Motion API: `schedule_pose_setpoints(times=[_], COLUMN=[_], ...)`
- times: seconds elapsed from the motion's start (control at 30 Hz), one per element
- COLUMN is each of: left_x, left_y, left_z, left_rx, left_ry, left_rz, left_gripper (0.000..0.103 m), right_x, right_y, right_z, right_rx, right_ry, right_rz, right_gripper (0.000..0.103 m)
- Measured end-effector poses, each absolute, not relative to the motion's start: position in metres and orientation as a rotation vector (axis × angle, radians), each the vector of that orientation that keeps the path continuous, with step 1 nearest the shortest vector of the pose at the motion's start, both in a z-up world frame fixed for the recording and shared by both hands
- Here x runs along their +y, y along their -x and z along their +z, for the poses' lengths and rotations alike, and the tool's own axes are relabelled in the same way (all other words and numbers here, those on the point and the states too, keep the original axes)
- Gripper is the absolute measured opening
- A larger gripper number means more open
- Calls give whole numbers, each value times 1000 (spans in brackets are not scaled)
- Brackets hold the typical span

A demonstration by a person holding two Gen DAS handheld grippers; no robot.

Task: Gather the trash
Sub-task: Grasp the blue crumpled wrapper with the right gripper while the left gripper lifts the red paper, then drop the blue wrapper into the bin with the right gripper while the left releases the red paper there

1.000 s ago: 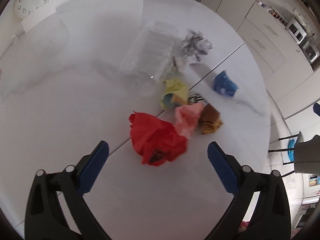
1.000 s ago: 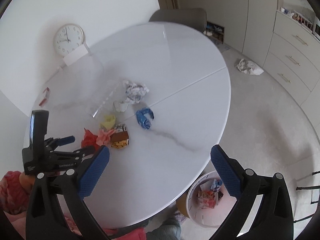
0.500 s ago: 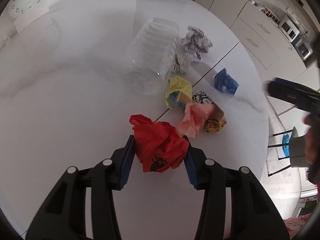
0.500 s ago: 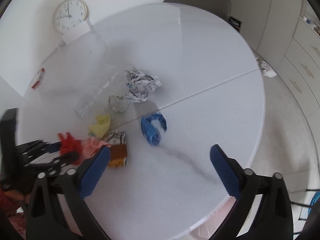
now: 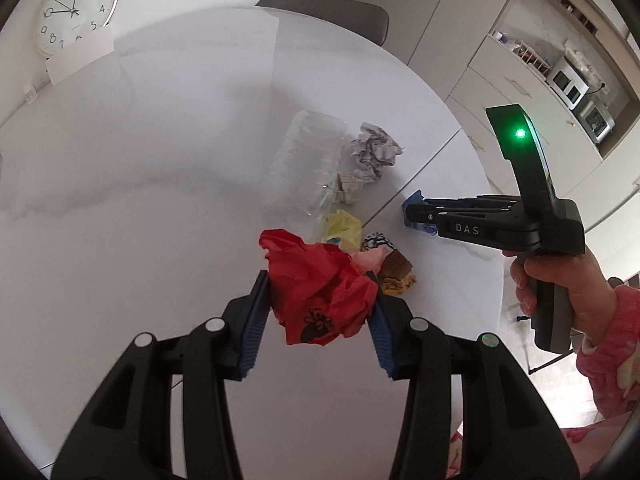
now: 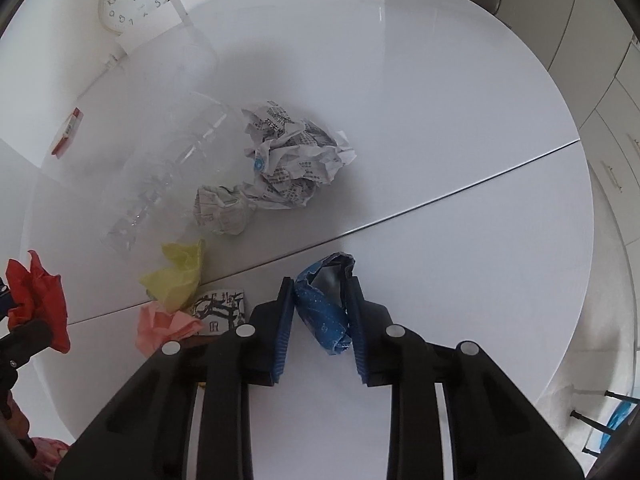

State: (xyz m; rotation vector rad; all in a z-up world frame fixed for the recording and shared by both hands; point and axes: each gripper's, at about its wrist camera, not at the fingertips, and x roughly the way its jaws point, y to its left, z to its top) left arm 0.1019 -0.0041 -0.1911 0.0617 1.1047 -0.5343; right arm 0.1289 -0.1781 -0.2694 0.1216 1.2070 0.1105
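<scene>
Left wrist view: we see left hand-held gripper (image 5: 318, 322) clamped on red wad (image 5: 320, 294), lifted over white surface (image 5: 120, 240). Wide bare room on its left; pile with clear bottle (image 5: 308, 164) just beyond.

Right wrist view: right hand-held gripper (image 6: 320, 320), jaws just closing, pads pressing blue wrapper (image 6: 326, 308) near surface seam. Bare stretch to right, up to round edge; crumpled newspaper (image 6: 292, 160) apart, beyond seam.
</scene>
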Motion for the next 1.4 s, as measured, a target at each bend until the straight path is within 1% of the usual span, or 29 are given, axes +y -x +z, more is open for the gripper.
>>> schedule_pose_setpoints(times=[0.17,0.33,0.47,0.67,0.8,0.87,0.93,0.97,1.1,1.3,1.4], left_x=[-23,-62,-99,-156,-193,-211,-222,-228,-259,-302,-318], left_y=[-91,-71,-48,-15,8,17,24,28,44,65,72], left_z=[-178,-166,-160,-161,-166,-169,-172,-173,-184,-203,-212], left_rx=[1094,1071,1067,1077,1078,1088,1097,1100,1114,1159,1172], left_ry=[-93,-130,-161,-265,-350,-381,-401,-414,-479,-541,-559], left_rz=[-581,-679,-788,-930,-1009,-1039,-1061,-1070,-1111,-1170,-1191], left_gripper=[45,45,45,45,46,46,46,46,46,46,46], right_x=[-202,-241,-272,-313,-339,-346,-353,-356,-368,-386,-393], right_y=[-96,-22,35,104,133,141,148,154,177,217,235], right_z=[-247,-213,-207,-250,-303,-323,-337,-337,-325,-294,-280], right_rx=[1155,1092,1083,1136,1223,1257,1270,1263,1211,1154,1120], right_ry=[-215,-304,-343,-451,-508,-530,-552,-561,-615,-560,-561], right_rz=[106,29,-67,-225,-276,-291,-307,-322,-362,-450,-481], right_gripper=[27,27,27,27,30,40,67,70,82,83,87])
